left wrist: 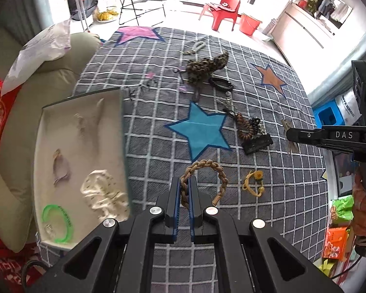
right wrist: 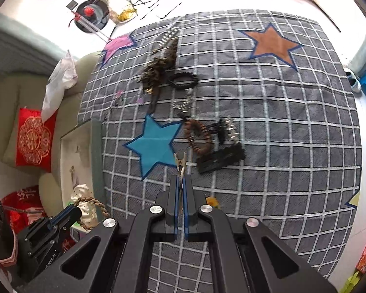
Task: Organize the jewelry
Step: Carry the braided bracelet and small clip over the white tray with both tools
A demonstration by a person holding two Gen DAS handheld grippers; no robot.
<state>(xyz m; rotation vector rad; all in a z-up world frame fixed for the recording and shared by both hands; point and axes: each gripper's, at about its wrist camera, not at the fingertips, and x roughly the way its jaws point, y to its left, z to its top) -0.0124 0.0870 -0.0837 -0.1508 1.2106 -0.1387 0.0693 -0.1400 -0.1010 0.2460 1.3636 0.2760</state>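
Rope bracelet [left wrist: 205, 183], braided; metal clip [right wrist: 180, 164]

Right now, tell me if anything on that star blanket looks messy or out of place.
Yes: the leopard scrunchie, black bracelet and brown coiled tie lie tangled in a loose trail across the blanket, not yet in the tray.
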